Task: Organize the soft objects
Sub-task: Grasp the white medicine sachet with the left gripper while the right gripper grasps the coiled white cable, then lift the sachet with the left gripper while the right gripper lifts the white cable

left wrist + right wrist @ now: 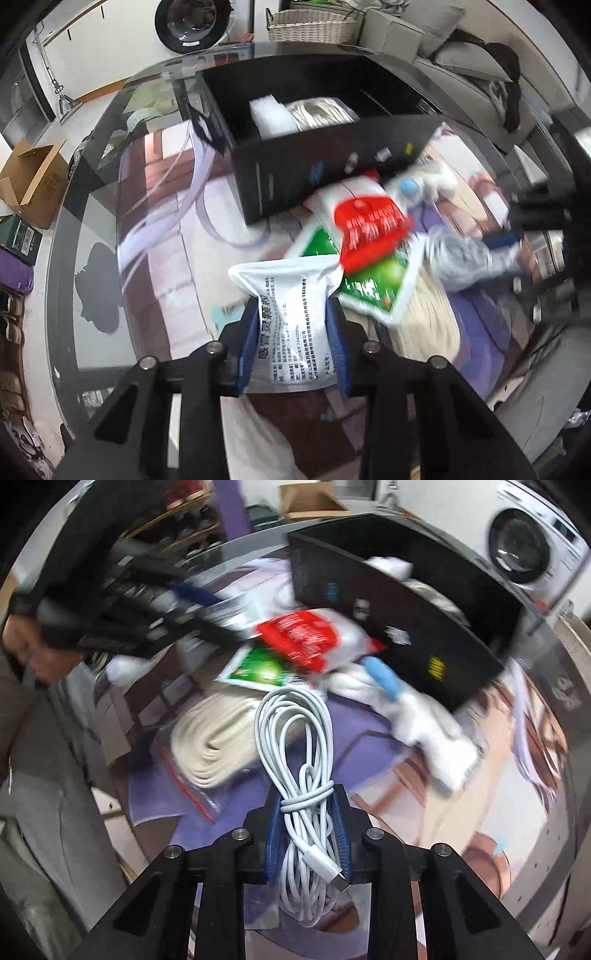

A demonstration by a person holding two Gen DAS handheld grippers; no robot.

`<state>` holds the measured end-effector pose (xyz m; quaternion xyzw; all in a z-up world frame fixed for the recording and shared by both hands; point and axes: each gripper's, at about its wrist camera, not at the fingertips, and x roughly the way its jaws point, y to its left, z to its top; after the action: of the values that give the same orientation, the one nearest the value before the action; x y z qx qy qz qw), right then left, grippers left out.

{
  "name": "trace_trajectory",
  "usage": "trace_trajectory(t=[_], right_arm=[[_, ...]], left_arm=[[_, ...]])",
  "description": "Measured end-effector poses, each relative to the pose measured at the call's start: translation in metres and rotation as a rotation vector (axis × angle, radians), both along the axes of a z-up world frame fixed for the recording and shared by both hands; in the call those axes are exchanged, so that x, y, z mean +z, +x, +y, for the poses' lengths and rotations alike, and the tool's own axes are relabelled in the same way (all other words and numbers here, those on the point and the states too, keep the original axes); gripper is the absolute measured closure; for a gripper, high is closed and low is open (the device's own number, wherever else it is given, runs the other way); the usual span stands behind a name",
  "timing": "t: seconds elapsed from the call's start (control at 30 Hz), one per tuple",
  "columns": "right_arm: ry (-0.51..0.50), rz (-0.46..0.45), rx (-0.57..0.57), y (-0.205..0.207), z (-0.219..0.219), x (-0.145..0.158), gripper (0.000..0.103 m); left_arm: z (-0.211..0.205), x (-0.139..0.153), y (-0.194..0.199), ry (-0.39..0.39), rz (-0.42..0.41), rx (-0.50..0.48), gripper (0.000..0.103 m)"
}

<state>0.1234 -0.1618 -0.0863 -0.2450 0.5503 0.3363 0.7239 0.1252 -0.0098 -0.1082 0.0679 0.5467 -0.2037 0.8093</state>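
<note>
Both grippers loaded, black box (332, 166) ahead.
Your L gripper (293, 314) clamps a white sachet (291, 295); R gripper (306, 805) pinches a coiled white cable (299, 738).

The white printed pouch (291, 314) is pinched between blue pads, lifted in front of the black box (325, 162). The white cable bundle (299, 775), coiled and tied at its middle, is also pinched, in front of the box. A red-and-white packet (373, 229) lies on a green packet (369, 280) just beside the box wall. A cream rope coil (214, 746) lies in a clear bag nearby. Inside the box sit white foam (271, 118) and another coil (321, 112).
</note>
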Motion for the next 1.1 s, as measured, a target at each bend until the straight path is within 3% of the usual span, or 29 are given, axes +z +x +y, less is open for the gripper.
trace_trajectory(t=[0.1,0.17,0.23,0.37,0.53,0.9,1.03,1.1], right_arm=[[0.024,0.003,-0.053,0.0,-0.011,0.004,0.077],[0.017,0.004,-0.058,-0.002,-0.014,0.003,0.077],[0.008,0.007,-0.061,-0.005,-0.01,-0.001,0.077],[-0.009,-0.018,-0.06,-0.007,-0.001,-0.007,0.077],[-0.016,-0.038,-0.053,-0.014,0.002,-0.013,0.077],[0.037,-0.078,-0.065,-0.017,-0.001,0.001,0.077],[0.094,-0.121,-0.086,-0.016,-0.005,0.016,0.077],[0.138,-0.159,-0.1,-0.017,-0.007,0.027,0.077]], left_arm=[[0.002,-0.006,-0.008,0.022,0.007,0.002,0.069],[-0.003,-0.008,-0.01,0.067,-0.008,-0.006,0.063],[-0.009,-0.01,-0.012,0.086,-0.007,-0.025,0.047],[-0.011,-0.01,-0.014,0.101,-0.011,-0.001,0.044],[-0.013,-0.008,-0.018,0.077,-0.034,-0.021,0.071],[-0.01,0.01,-0.027,0.057,-0.115,-0.032,0.077],[-0.007,0.033,-0.032,0.016,-0.219,-0.04,0.077],[-0.005,0.051,-0.038,-0.016,-0.316,-0.032,0.077]])
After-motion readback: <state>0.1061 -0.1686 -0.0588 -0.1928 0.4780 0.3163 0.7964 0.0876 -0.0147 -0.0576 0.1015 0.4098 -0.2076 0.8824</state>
